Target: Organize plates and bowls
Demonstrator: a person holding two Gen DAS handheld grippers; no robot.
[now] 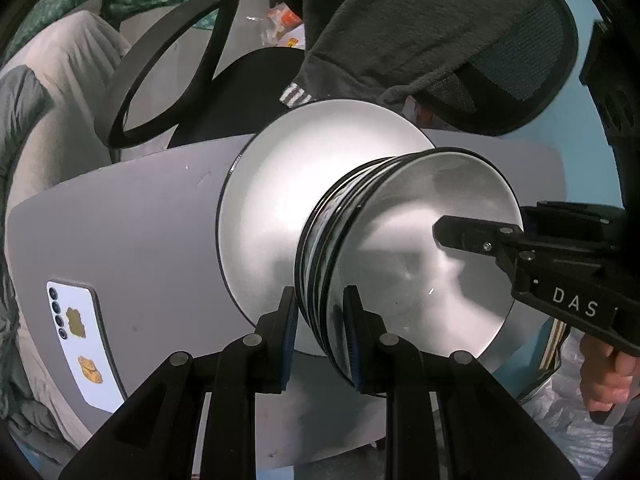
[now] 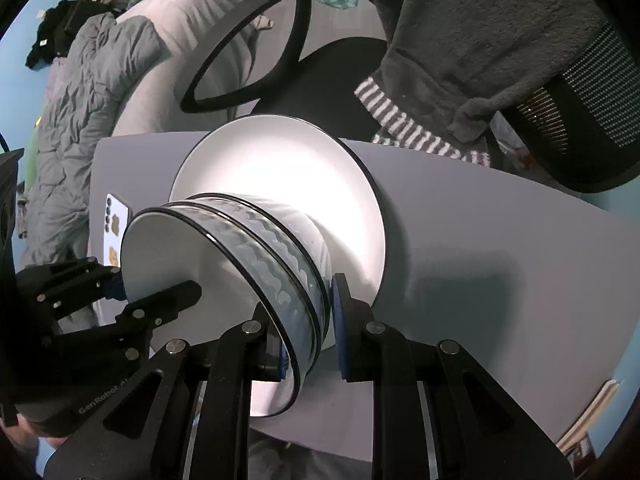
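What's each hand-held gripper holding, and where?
Both straddle the rim wall of the stacked bowls on the plate: left hand-held gripper and right hand-held gripper on opposite sides.

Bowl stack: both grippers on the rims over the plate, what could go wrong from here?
1. The nested bowls are held only at the rims, by the left gripper and the right gripper; uneven motion could tilt or separate them.
2. A slip would drop them on the white plate.
3. The phone lies near the table edge and could be knocked.
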